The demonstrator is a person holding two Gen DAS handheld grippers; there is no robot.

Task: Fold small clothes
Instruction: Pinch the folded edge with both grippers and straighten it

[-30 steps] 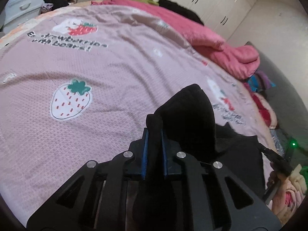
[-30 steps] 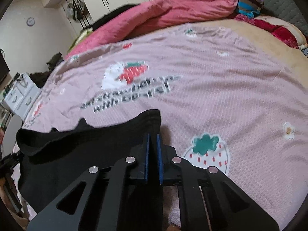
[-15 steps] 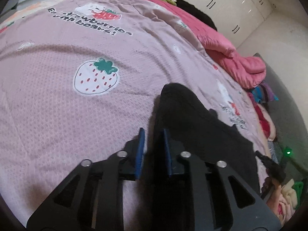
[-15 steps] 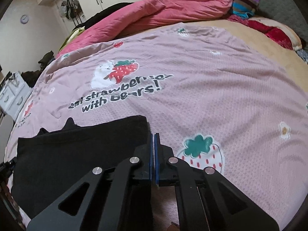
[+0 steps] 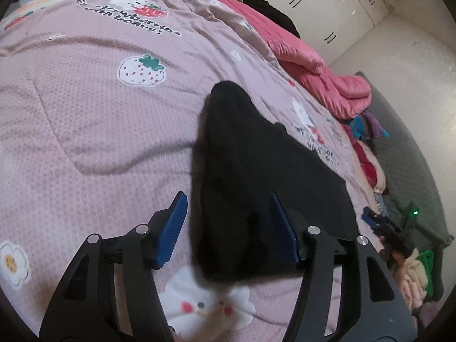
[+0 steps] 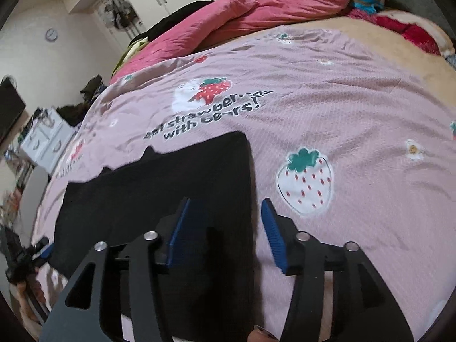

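A black garment [image 5: 256, 156] lies spread on the pink strawberry bedspread [image 5: 85, 128]. My left gripper [image 5: 229, 225] has its jaws opening. The garment's near end lies loose between the blue pads [image 5: 175, 225], which do not press on it. In the right wrist view the same garment [image 6: 159, 188] lies flat. My right gripper [image 6: 225, 228] is also opening, and the cloth's right edge runs between its pads [image 6: 272, 236] untouched. Each gripper shows small at the other view's edge: the right gripper [image 5: 382, 225] and the left gripper [image 6: 25, 253].
A rolled pink quilt [image 5: 313, 68] lies along the far side of the bed. Bright clothes [image 5: 367, 165] are piled by a dark green quilted mat [image 5: 410, 165]. White wardrobe doors [image 5: 327, 0] stand behind. A white drawer unit [image 6: 45, 142] stands beyond the bed's left end.
Both grippers were shut on the black garment's raised edge. They lowered it onto the bed and their jaws have parted, so the cloth now lies loose and flat.
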